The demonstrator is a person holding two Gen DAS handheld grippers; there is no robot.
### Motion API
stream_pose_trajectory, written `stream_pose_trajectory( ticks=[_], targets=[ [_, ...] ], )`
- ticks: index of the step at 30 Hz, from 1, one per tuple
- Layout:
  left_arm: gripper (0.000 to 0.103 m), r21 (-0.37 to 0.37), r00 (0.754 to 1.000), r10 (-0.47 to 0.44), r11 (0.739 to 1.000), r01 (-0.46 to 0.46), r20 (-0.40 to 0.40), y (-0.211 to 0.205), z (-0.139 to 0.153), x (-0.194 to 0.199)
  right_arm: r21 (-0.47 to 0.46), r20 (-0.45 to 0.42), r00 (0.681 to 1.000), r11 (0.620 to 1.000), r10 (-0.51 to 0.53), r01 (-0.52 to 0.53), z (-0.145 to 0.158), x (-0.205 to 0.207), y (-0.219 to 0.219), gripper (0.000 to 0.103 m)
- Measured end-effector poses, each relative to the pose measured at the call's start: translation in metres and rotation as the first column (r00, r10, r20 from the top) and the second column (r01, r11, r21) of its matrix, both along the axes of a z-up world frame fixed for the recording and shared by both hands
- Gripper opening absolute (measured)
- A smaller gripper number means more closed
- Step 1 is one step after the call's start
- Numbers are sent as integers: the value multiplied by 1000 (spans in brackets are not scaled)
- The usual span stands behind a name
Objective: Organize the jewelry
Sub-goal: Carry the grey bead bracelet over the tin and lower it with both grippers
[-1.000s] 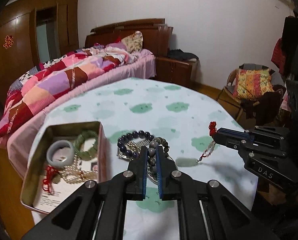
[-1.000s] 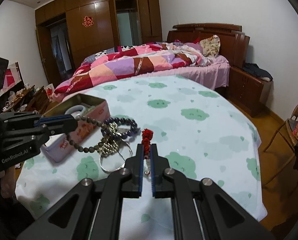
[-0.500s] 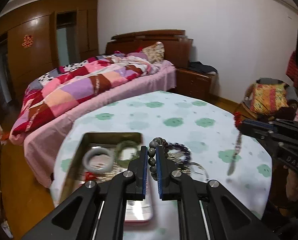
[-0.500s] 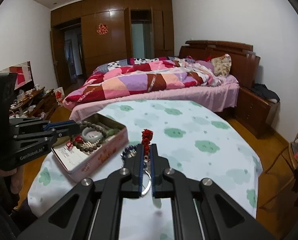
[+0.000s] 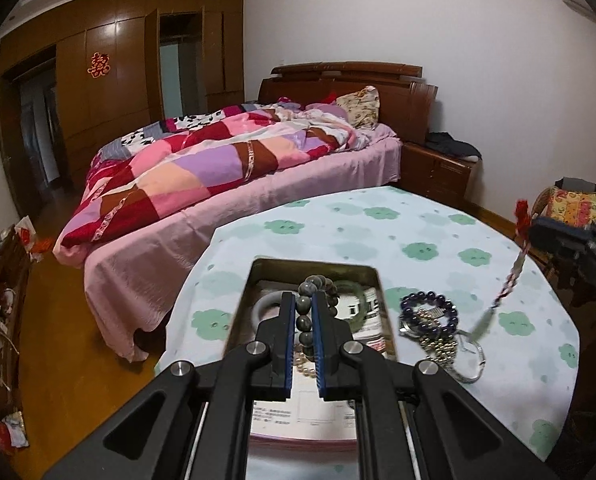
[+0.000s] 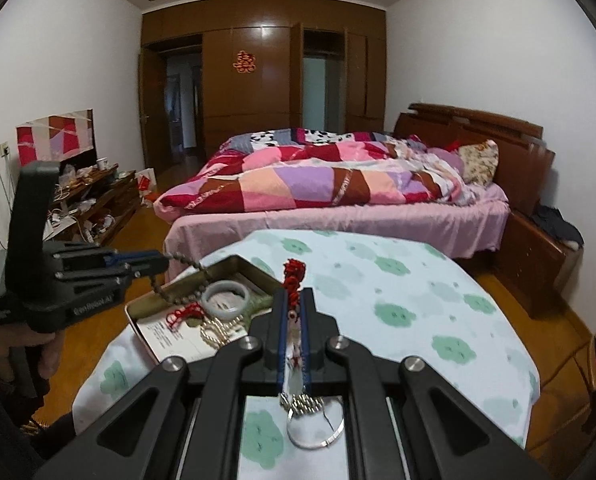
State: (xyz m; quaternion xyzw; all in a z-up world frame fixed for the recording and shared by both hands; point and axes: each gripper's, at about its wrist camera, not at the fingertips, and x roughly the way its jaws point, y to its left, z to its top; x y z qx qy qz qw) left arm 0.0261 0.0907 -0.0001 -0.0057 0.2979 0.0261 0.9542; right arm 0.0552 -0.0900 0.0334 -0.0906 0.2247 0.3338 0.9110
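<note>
My left gripper [image 5: 301, 300] is shut on a grey bead bracelet [image 5: 316, 285] and holds it over the open metal tin [image 5: 316, 264]. In the right wrist view the left gripper [image 6: 160, 261] holds the bead strand [image 6: 178, 294] hanging into the tin [image 6: 234, 261]. The tin holds a pale jade bangle [image 6: 228, 294], a green bangle [image 5: 356, 290], pearls and a red cord. My right gripper [image 6: 294, 294] is shut on a red-knotted pendant cord [image 6: 294, 276], lifted above the table; it shows at the right in the left wrist view [image 5: 532, 226]. A purple bead bracelet [image 5: 428, 310] and metal watch [image 5: 438, 344] lie beside the tin.
The round table [image 5: 418, 240] has a green-flowered cloth. A bed with a patchwork quilt [image 5: 218, 168] stands behind it. A silver ring [image 6: 316, 428] lies on the table under my right gripper. A cluttered low shelf [image 6: 94, 204] is at the left; a chair [image 5: 574, 200] at the right.
My left gripper lifted the grey bead bracelet off the table pile and carried it left over the tin. My right gripper rose with the red pendant cord and swung towards the tin.
</note>
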Motion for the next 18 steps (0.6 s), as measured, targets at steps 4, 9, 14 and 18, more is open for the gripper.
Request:
stream_pose_trajectory(
  ticks=[4, 9, 14, 18],
  targets=[
    [7, 8, 1000, 18, 1000, -18, -12, 5, -5, 3, -4, 19, 999, 1000, 28, -28, 6, 1, 14, 7],
    [7, 6, 999, 38, 999, -37, -20, 14, -9, 7, -6, 36, 997, 998, 67, -67, 10, 4, 34, 7],
    [7, -1, 998, 60, 998, -60, -23, 24, -11, 9, -11, 40, 995, 996, 93, -92, 8, 8, 51, 7],
    [7, -11, 997, 69, 997, -70, -41, 30, -19, 14, -22, 36, 994, 995, 101, -100, 3, 13, 63, 7]
  ],
)
